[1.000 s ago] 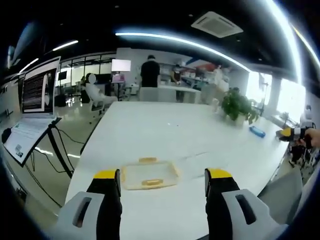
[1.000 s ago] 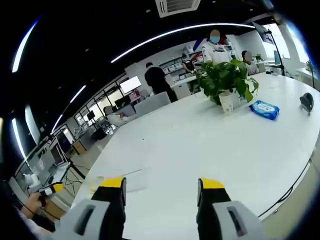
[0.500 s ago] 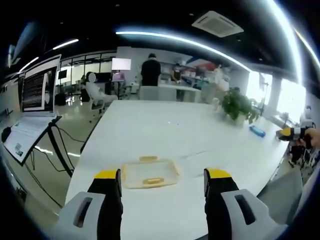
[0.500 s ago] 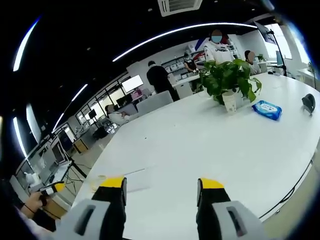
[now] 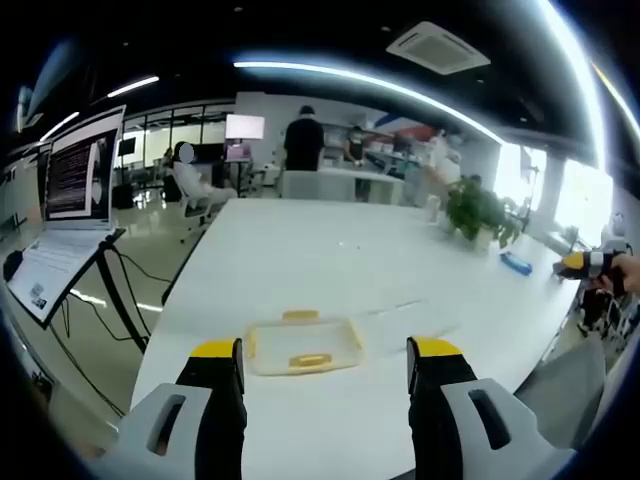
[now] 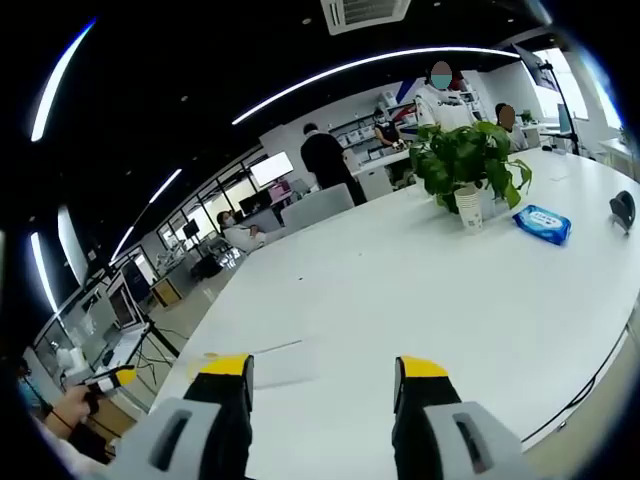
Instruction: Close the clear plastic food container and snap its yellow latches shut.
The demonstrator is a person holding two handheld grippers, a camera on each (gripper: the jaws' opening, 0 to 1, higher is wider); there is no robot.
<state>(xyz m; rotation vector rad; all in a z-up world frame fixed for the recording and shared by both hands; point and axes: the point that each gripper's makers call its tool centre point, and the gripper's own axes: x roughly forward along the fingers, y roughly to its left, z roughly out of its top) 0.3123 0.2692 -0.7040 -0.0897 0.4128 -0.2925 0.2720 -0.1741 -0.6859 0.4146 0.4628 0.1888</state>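
Note:
The clear plastic food container (image 5: 300, 345) lies flat on the white table (image 5: 330, 260), with one yellow latch (image 5: 299, 315) on its far side and another (image 5: 310, 359) on its near side. My left gripper (image 5: 325, 348) hovers open just short of it, its jaws standing wide to either side. Over the table's middle my right gripper (image 6: 322, 367) is open with nothing between its jaws. In the right gripper view, a corner of the container (image 6: 272, 362) peeks out beside the left-hand jaw. A hand holds the other gripper (image 5: 582, 264) at the far right, and likewise (image 6: 108, 378) at the far left.
A laptop on a stand (image 5: 72, 185) is off the table's left side. A potted plant (image 6: 470, 165), a blue wipes pack (image 6: 542, 224) and a dark object (image 6: 622, 207) sit toward the far right. People stand and sit by desks (image 5: 300, 145) beyond the table.
Both views have shifted slightly with the hands. The container sits a touch lower in the left gripper view. Both grippers stay open.

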